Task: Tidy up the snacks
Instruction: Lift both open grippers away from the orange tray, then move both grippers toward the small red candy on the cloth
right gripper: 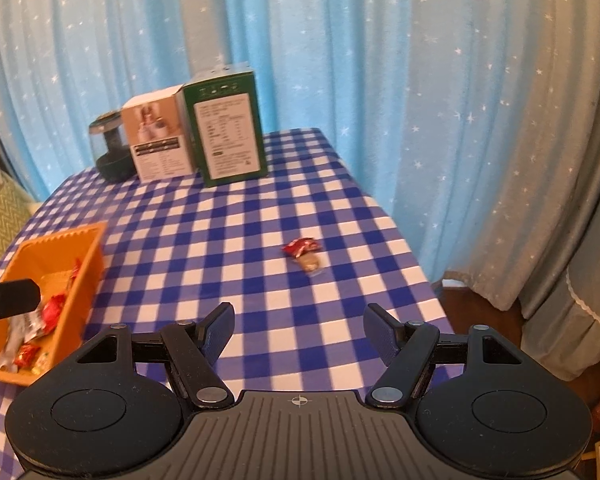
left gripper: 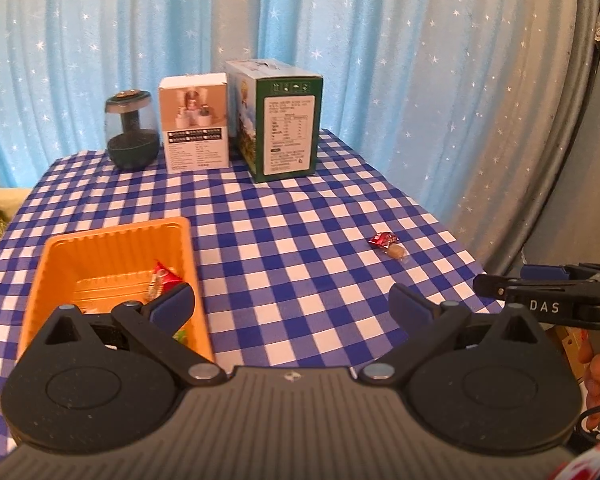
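An orange tray (left gripper: pixel 60 256) (right gripper: pixel 96 256) on the checked tablecloth holds several wrapped snacks (right gripper: pixel 52 312). A red wrapped candy (left gripper: pixel 383 239) (right gripper: pixel 301 247) and a tan clear-wrapped candy (left gripper: pixel 397 252) (right gripper: pixel 310 264) lie touching each other on the cloth, toward the right edge. My left gripper (left gripper: pixel 292 300) is open and empty, its left finger over the tray's right wall. My right gripper (right gripper: pixel 298 326) is open and empty, short of the two loose candies. It also shows in the left wrist view (left gripper: pixel 499 282), at the right.
At the back of the table stand a dark glass jar (left gripper: pixel 132 132) (right gripper: pixel 110 152), a white box (left gripper: pixel 194 120) (right gripper: pixel 156 140) and a green box (left gripper: pixel 280 120) (right gripper: pixel 228 128). A blue starred curtain hangs behind. The table's right edge (right gripper: pixel 415 256) drops off close to the candies.
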{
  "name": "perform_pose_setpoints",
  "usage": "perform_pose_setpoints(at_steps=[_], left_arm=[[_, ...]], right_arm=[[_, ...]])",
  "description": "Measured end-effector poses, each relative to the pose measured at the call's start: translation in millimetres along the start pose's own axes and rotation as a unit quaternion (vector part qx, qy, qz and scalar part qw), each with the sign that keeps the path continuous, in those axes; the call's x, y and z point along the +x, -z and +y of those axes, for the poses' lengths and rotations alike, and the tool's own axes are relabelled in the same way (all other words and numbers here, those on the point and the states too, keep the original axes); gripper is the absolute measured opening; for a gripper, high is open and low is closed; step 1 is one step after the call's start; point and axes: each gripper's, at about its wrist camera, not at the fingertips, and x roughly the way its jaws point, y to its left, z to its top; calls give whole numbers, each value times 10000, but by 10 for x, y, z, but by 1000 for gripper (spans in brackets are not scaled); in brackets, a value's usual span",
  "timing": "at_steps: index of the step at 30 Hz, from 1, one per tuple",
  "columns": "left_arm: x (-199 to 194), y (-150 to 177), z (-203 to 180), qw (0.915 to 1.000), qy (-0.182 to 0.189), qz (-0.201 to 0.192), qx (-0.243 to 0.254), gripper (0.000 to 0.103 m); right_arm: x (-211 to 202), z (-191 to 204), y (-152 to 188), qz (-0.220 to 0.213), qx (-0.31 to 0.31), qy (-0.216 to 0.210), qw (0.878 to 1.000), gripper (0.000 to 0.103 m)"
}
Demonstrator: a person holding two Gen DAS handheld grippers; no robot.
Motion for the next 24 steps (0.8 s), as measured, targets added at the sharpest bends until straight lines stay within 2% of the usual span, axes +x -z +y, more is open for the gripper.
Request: perform_pose_setpoints(at_steps=[5, 10, 24], left_arm=[[247, -42, -117, 9999, 87, 4, 94, 102], [568, -93, -232, 9990, 215, 243, 295, 102], [1321, -192, -396, 9951, 352, 598, 702, 102]], right_arm=[[142, -180, -13, -142, 7, 1, 9999, 71], [360, -313, -30, -230, -43, -43, 9997, 71], [1051, -497, -64, -40, -12, -172, 9998, 71]])
